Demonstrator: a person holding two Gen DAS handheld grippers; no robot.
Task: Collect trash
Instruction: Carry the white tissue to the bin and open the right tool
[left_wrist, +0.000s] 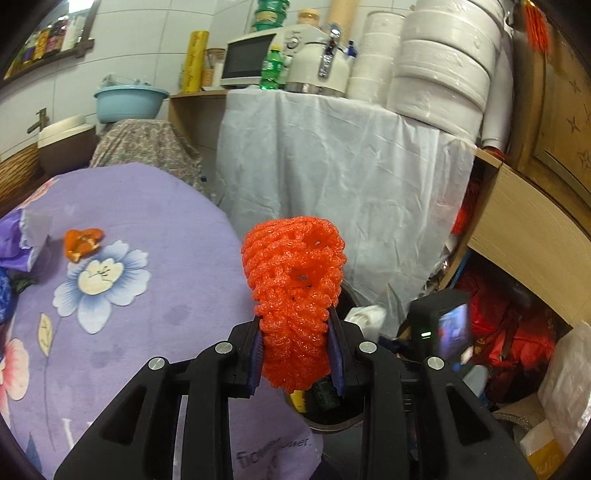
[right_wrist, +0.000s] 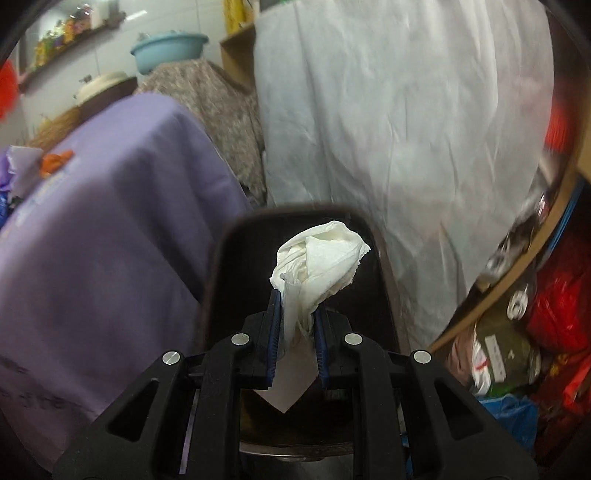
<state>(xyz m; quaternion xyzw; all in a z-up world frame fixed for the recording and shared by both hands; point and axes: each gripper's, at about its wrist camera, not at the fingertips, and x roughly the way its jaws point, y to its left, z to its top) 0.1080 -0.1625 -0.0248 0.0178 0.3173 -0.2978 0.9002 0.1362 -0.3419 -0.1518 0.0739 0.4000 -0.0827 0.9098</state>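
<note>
My left gripper (left_wrist: 295, 314) is shut on an orange foam fruit net (left_wrist: 295, 273) and holds it off the right edge of the purple flowered table (left_wrist: 155, 295), above a dark trash bin (left_wrist: 328, 424). My right gripper (right_wrist: 297, 299) is shut on a crumpled white tissue (right_wrist: 321, 258) and holds it over the open dark trash bin (right_wrist: 251, 258). The right gripper and its tissue (left_wrist: 365, 317) also show in the left wrist view, low beside the bin. An orange peel (left_wrist: 82, 240) and a purple-and-white wrapper (left_wrist: 22, 236) lie on the table's far left.
A cabinet draped in white cloth (left_wrist: 332, 184) stands close behind the bin, with a microwave (left_wrist: 251, 59), kettle and paper rolls on top. A wooden shelf (left_wrist: 524, 221) with red bags under it is at the right. A blue basin (left_wrist: 127, 101) sits behind the table.
</note>
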